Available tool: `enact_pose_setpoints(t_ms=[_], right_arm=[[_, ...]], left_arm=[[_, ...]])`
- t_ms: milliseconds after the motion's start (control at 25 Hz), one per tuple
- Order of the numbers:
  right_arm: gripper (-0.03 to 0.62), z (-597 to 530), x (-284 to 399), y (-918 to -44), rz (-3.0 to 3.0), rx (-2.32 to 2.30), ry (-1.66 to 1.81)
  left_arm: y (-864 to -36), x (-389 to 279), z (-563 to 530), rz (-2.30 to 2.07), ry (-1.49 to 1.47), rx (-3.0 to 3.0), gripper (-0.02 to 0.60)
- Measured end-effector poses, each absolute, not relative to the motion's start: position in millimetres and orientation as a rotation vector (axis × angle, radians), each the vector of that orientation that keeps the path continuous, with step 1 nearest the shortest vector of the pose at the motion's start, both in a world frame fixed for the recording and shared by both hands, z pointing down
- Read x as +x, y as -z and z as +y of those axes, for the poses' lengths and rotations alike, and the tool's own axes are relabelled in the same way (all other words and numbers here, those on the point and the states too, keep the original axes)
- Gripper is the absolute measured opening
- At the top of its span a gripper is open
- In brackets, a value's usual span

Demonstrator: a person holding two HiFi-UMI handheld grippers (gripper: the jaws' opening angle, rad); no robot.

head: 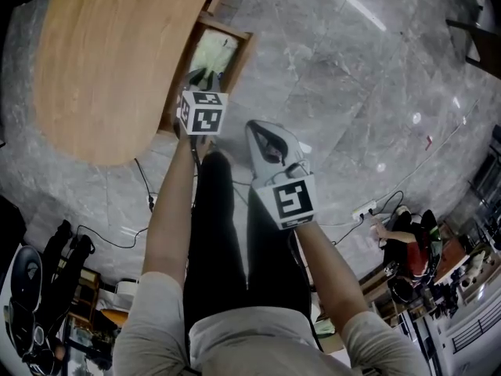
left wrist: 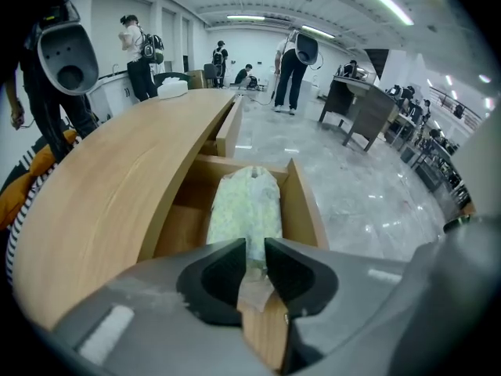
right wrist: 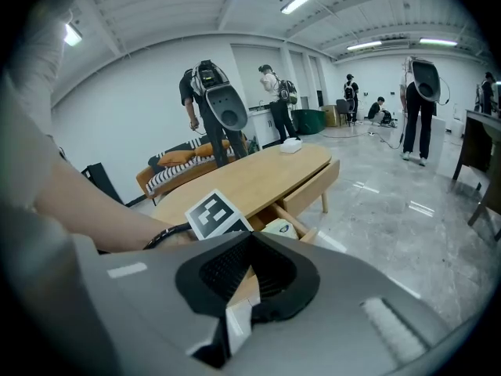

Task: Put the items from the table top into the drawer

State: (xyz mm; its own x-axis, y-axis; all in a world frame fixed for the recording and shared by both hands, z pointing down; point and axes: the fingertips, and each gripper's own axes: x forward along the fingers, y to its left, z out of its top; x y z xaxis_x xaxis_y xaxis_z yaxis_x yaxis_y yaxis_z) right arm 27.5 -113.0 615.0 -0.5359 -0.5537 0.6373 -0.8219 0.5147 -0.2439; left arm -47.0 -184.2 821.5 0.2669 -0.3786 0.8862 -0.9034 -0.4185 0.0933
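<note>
Head view: nearest are the person's legs and two bare forearms. The right gripper (head: 262, 135) is held over the grey marble floor (head: 352, 77), right of the table and apart from it. In the right gripper view its jaws meet at the tips with nothing between them (right wrist: 249, 237).

Just beyond and to the left, the left gripper (head: 202, 78) points steeply down at the open drawer (head: 243, 41), which stands out from the right edge of the oval wooden table (head: 109, 61). In the left gripper view its jaws (left wrist: 254, 249) stand a narrow gap apart above the drawer's near wall. The clear end of a pale green packet (left wrist: 246, 206) shows in that gap, and the pads do not seem to press on it. The packet lies lengthwise in the drawer (left wrist: 301, 202), running from near to far.

Farther along the same table (left wrist: 109, 202) edge, a second drawer (left wrist: 229, 128) stands slightly out. A white object (left wrist: 172, 87) sits at the table's far end. Beyond it, several people (left wrist: 293, 69) stand about the hall.
</note>
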Motion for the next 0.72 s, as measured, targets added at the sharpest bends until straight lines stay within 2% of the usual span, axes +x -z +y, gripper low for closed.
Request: enact_pose_setpoints(t_ms=[520,720], right_arm=[[0.008,-113,22,-583,-2.297,1.088,-0.704],[0.008,-132,19,-553,-2.359,1.125,-0.672]], left_arm=[[-759,-61,-173,-1.224,-1.052,1.963,0.091],[-690,-67,-171,-1.344,-0.903,2.003,0.089]])
